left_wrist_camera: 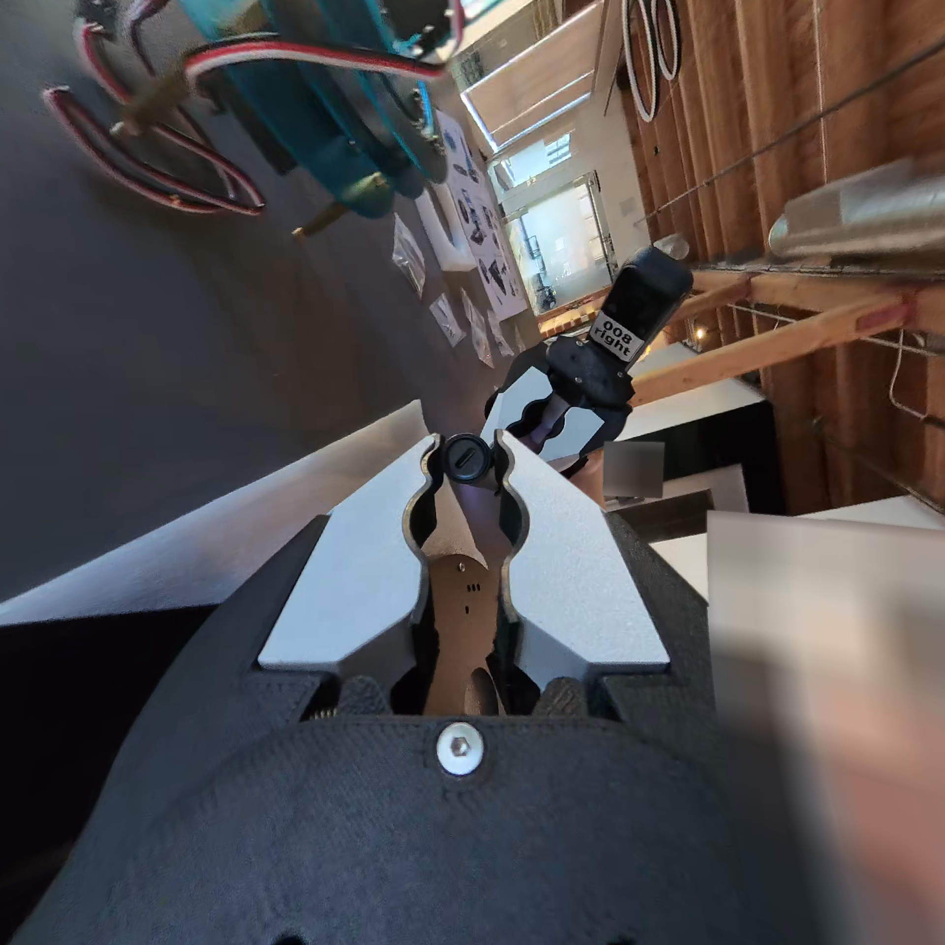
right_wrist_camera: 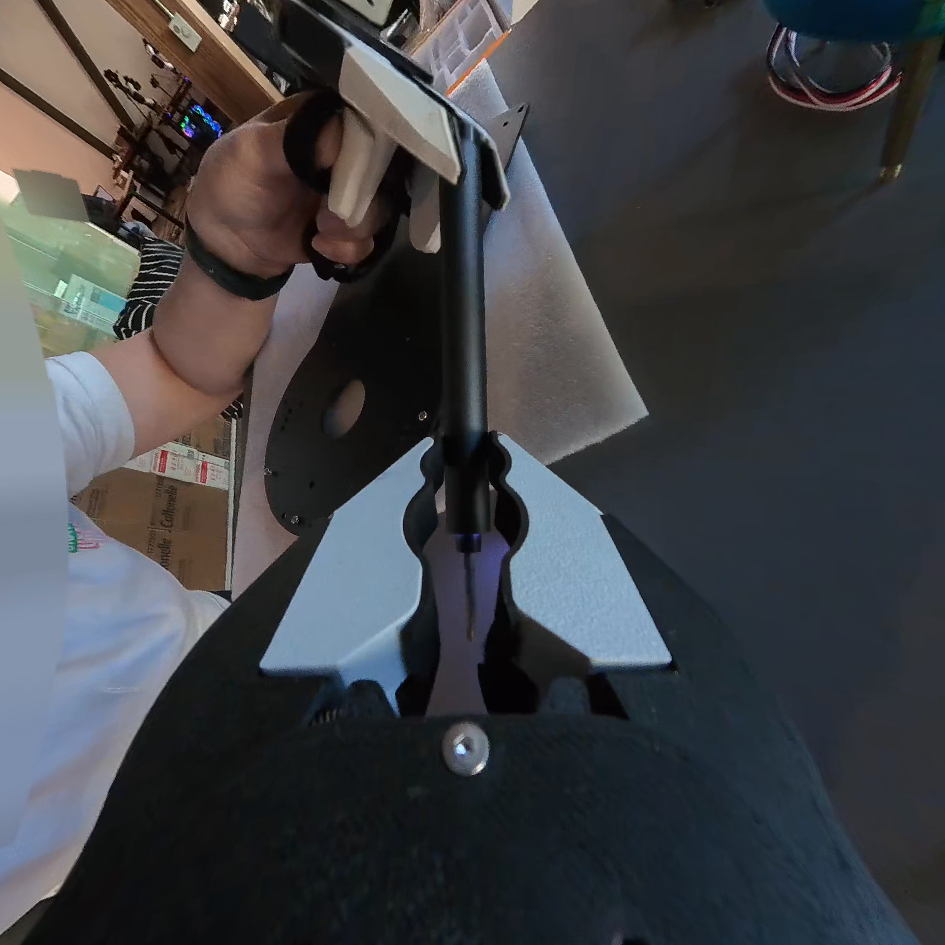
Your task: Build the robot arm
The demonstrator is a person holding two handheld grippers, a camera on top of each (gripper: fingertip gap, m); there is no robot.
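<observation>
1. Two hand-held grippers are sharing one slim black electric screwdriver (right_wrist_camera: 464, 327): the left gripper (left_wrist_camera: 466, 463) is clamping its capped rear end at centre frame, while the right gripper (right_wrist_camera: 466, 478) is closing on the barrel just above the bit, in the lower middle of its own view.
2. The thin bit (right_wrist_camera: 469, 603) is pointing back between the right gripper's fingers, not toward the work; a twist by either hand could be levering the tool out of one grip.
3. Below, a black plate (right_wrist_camera: 347, 368) is lying on a white foam sheet (right_wrist_camera: 557, 327) on the dark table (right_wrist_camera: 741, 358); a dropped tool would be striking it.
4. At upper left of the left wrist view, a teal assembly (left_wrist_camera: 327, 112) with loose striped wires (left_wrist_camera: 153, 169) is sitting within snagging reach.
5. Small clear bags (left_wrist_camera: 409, 258) are lying beside printed sheets; their contents are too blurred to tell.
</observation>
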